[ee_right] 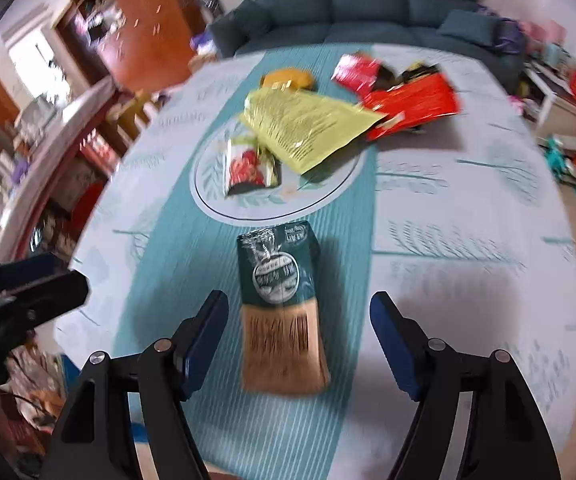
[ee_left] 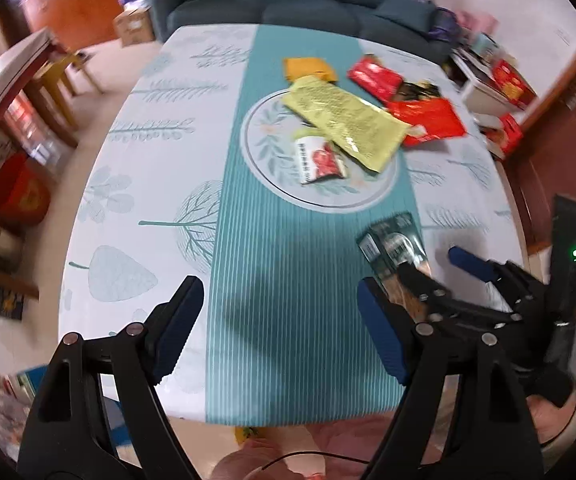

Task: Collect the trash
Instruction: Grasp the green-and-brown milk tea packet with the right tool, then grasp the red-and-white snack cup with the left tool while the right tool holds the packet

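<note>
Both jaws spread wide, nothing pinched, above a littered table.

Left gripper (ee_left: 280,332) hovering over bare teal striped cloth at near edge of table (ee_left: 136,184); right gripper (ee_right: 298,344) poised over green and tan packet (ee_right: 282,304) lying flat on the stripe, pads either side but not touching (frames blurred). Farther off, yellow wrapper (ee_left: 344,120) draped across printed circle, small red and white packet (ee_left: 320,160) just near of it, orange wrapper (ee_left: 308,69) beyond, red wrappers (ee_left: 428,120) to far right. Dark sofa (ee_left: 288,0) past far edge of table.
</note>
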The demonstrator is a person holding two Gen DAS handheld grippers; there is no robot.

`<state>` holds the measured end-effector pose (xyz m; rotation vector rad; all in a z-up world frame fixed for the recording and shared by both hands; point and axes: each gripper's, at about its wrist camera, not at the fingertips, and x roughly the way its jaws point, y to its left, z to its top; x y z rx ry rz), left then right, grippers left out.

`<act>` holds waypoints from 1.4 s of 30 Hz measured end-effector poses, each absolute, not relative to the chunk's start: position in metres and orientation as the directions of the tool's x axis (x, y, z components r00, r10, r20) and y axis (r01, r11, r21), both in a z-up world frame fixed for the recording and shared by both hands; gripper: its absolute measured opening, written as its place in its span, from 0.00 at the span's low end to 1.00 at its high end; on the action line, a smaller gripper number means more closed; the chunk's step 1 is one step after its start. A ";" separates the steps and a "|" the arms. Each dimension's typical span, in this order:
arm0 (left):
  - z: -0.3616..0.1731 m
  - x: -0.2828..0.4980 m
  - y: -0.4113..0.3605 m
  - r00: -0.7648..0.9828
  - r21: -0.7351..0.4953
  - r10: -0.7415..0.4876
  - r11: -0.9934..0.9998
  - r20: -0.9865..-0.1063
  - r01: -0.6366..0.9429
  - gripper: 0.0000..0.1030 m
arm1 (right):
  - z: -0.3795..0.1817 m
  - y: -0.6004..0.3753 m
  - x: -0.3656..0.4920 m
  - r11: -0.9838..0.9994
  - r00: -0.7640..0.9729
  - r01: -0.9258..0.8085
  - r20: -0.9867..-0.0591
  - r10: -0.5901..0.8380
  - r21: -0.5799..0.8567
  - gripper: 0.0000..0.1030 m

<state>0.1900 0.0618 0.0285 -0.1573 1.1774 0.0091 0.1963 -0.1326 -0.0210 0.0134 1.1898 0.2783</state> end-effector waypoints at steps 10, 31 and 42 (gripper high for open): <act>0.014 0.232 0.051 0.345 -0.115 -0.037 0.972 -0.938 -0.207 0.74 | -0.048 -0.137 0.246 0.921 0.212 -0.312 -0.927 0.308 0.235 0.45; 0.002 0.356 -0.012 0.350 -0.085 -0.020 0.982 -0.937 -0.171 0.74 | -0.013 -0.280 0.315 0.939 0.334 -0.114 -0.877 0.344 0.325 0.44; -0.053 0.364 0.021 0.215 -0.069 -0.010 0.960 -0.976 -0.270 0.74 | -0.034 -0.275 0.306 0.930 0.293 -0.135 -0.883 0.367 0.342 0.44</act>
